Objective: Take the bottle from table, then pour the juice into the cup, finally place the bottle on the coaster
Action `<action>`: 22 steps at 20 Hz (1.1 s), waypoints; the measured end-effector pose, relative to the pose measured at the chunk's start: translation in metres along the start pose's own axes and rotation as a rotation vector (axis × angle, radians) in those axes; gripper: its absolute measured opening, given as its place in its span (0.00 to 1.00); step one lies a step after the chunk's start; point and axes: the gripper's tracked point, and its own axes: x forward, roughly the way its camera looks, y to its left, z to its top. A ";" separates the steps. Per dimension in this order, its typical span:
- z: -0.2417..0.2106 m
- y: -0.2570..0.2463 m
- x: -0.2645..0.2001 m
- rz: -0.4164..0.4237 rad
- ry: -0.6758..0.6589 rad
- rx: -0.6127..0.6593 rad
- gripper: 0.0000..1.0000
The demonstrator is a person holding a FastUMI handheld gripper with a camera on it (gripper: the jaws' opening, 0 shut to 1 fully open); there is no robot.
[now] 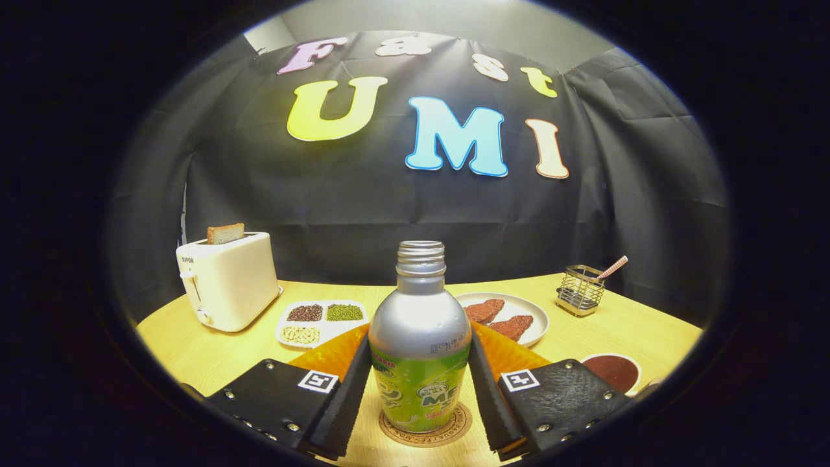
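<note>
A silver bottle point(420, 324) with a green label and no cap stands upright on a round cork coaster point(425, 433). It sits between my two black fingers point(347, 395), whose pads touch its left and right sides. My gripper point(420, 353) is shut on the bottle. Beyond the right finger, a white cup point(613, 371) holds dark red juice.
An orange mat point(327, 353) lies behind the bottle on the wooden table point(194, 353). Farther back are a white toaster point(227, 279) with a slice of bread, a divided tray of beans point(321, 322), a plate point(528, 311) with two brown pieces, and a wire holder point(579, 290).
</note>
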 end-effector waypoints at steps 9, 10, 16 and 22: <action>0.008 0.001 -0.011 0.013 -0.036 -0.028 0.81; 0.018 0.003 -0.015 0.028 -0.055 -0.027 0.90; 0.104 -0.002 -0.069 0.088 -0.178 -0.054 0.99; 0.181 -0.017 -0.122 0.073 -0.247 -0.096 0.99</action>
